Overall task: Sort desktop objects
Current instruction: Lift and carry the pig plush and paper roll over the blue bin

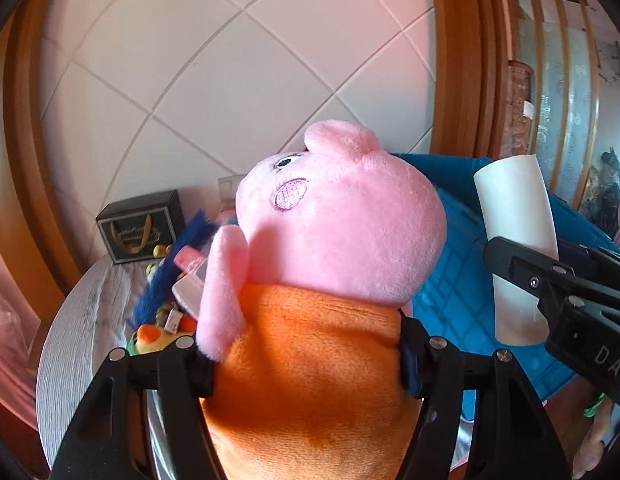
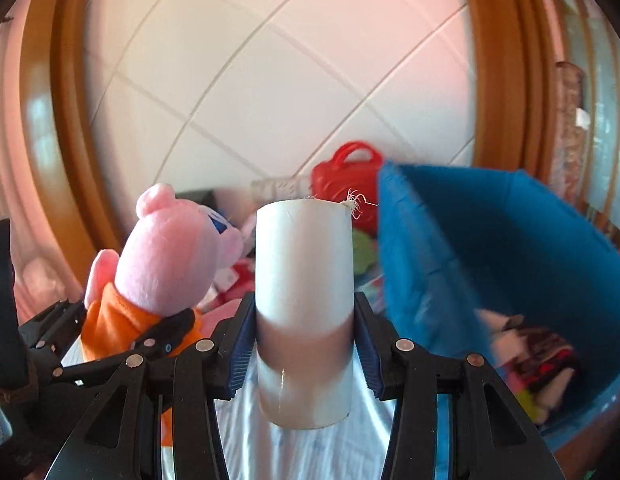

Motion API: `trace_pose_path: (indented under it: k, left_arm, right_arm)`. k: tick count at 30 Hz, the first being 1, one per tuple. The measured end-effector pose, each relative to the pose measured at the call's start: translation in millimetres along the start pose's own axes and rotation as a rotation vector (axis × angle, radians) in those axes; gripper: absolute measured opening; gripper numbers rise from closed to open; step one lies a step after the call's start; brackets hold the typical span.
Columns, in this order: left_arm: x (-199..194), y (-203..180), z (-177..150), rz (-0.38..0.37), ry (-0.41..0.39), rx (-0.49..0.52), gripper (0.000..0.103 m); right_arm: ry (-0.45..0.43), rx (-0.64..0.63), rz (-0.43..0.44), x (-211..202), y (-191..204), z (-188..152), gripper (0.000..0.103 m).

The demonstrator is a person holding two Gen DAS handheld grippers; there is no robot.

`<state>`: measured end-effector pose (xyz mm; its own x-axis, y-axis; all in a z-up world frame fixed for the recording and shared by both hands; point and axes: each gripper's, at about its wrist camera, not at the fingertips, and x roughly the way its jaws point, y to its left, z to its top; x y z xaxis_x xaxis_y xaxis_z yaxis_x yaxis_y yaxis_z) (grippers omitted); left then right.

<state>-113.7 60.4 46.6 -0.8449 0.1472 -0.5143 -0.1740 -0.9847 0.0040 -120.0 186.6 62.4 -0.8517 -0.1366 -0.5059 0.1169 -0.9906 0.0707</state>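
White tiled wall point(image 1: 198, 80) (diagonal grout), wooden frame point(image 1: 453, 60).

Home interior, likely living or dining room. White tiled wall point(image 1: 214, 80) with diagonal grout lines, framed by varnished wooden trim point(image 1: 453, 60). Wooden-framed panel with frosted patterned glass point(image 1: 557, 92) at right. Round table point(image 1: 82, 312) under pale striped cloth, cluttered along far edge: soft toys point(image 1: 158, 336), dark gift box with gold ribbon point(image 1: 140, 226), red plastic toy case point(image 2: 347, 174). Blue fabric storage bin point(image 2: 509, 248) at table's right edge, holding mixed toys and cloth.
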Motion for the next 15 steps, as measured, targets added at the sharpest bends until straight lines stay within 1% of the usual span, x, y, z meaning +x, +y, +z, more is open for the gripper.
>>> trace_pose_path:
  k: [1,4,7,9,10,12,15]
  left_arm:
    - [-3,-14,7,-0.013,-0.015,0.009,0.065]
    - [-11,-61,29,-0.057,-0.070,0.030,0.065]
    - [-15,-116,50,-0.090,-0.121,0.037,0.065]
    - [-13,-148,59,-0.099,-0.137,0.028,0.065]
    - [-13,-168,64,-0.102,-0.147,0.024,0.065]
    - [-12,-196,69,-0.102,-0.164,0.022,0.065]
    - [-7,-238,71,-0.098,-0.164,0.010,0.065]
  right_arm:
    - [-0.013,0.004,-0.014,-4,-8,3,0.045]
    - [-0.059,0.023,-0.069,-28,-48,15,0.045]
    - [-0.095,0.041,-0.123,-49,-98,23,0.045]
    - [-0.112,0.043,-0.156,-62,-136,26,0.045]
    - [-0.110,0.040,-0.169,-66,-151,26,0.045]
    - [-0.099,0.034,-0.176,-72,-191,25,0.045]
    - [-0.073,0.023,-0.174,-65,-229,22,0.045]
